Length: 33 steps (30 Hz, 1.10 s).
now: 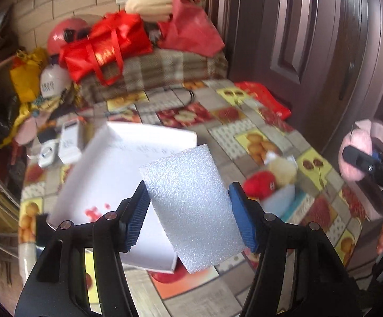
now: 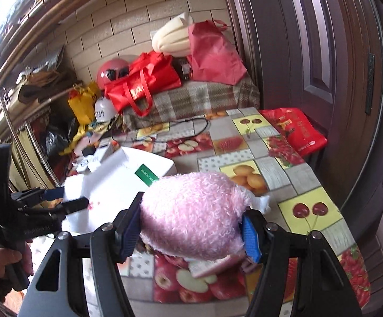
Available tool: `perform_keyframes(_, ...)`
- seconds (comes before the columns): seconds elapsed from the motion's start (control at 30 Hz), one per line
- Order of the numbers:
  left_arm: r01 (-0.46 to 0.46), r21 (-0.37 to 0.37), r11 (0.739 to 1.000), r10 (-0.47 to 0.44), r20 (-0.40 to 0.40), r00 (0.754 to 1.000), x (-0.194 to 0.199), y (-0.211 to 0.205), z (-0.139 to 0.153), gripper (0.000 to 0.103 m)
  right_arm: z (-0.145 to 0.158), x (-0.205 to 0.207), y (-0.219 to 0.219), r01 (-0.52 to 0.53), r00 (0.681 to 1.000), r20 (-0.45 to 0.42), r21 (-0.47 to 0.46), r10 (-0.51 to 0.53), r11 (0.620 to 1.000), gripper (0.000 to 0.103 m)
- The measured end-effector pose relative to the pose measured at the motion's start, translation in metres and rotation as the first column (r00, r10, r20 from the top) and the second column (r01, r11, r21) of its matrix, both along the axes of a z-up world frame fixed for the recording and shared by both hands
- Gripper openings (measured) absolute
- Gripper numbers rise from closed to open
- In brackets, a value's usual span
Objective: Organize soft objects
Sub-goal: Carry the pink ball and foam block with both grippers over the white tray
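My left gripper (image 1: 188,211) is shut on a white foam block (image 1: 191,206) and holds it tilted above the near corner of a white open box (image 1: 107,174). My right gripper (image 2: 191,229) is shut on a fluffy pink plush toy (image 2: 191,214) and holds it above the table, right of the box (image 2: 117,182). The pink plush (image 1: 355,150) and right gripper also show at the right edge of the left wrist view. A red plush (image 1: 260,185) and a cream plush (image 1: 283,169) lie on the table beside a pale blue soft item (image 1: 281,198).
The table carries a fruit-print cloth (image 2: 254,158). Small white devices (image 1: 64,145) lie left of the box. Red bags (image 1: 107,50), a red helmet (image 2: 112,72) and a folded blanket (image 2: 191,100) pile at the back. A red bag (image 2: 297,129) hangs at the right edge by a brown door (image 2: 323,52).
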<state>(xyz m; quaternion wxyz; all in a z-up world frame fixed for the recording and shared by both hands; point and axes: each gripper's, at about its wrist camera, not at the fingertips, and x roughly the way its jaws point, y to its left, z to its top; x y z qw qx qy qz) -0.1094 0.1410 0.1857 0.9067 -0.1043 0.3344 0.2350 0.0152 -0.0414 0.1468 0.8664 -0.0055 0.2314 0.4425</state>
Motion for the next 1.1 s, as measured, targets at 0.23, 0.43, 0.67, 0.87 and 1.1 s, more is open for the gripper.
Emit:
perform_keyframes(0.23,-0.056,0.170,0.984,0.033,0.136,0.990,-0.017,0.033,0.100,0.061,0.061,-0.005,0.021,-0.042,0.995,0.097,0.106,0.031,0.993,0.065)
perform_keyframes(0.43,-0.149,0.096,0.984,0.133,0.155,0.979,-0.049,0.050,0.089,0.061,0.106,-0.023,0.034,-0.093,0.992,0.108,0.252,0.068,0.963,0.065)
perform_keyframes(0.67,-0.179,0.030,0.983,0.175,0.100,0.979,-0.056,0.063,0.055,0.061,0.086,-0.036,0.059,-0.105,0.994,0.058,0.223,0.094,0.969,0.065)
perform_keyframes(0.87,-0.185,0.014,0.983,0.183,0.105,0.978,-0.058,0.070,0.049,0.061,0.079,-0.039,0.068,-0.095,0.995,0.049,0.189,0.088,0.977,0.065)
perform_keyframes(1.1,-0.189,-0.005,0.982,0.189,0.098,0.977,-0.057,0.078,0.041,0.061,0.075,-0.039,0.084,-0.110,0.993,0.050,0.145,0.104,0.983,0.066)
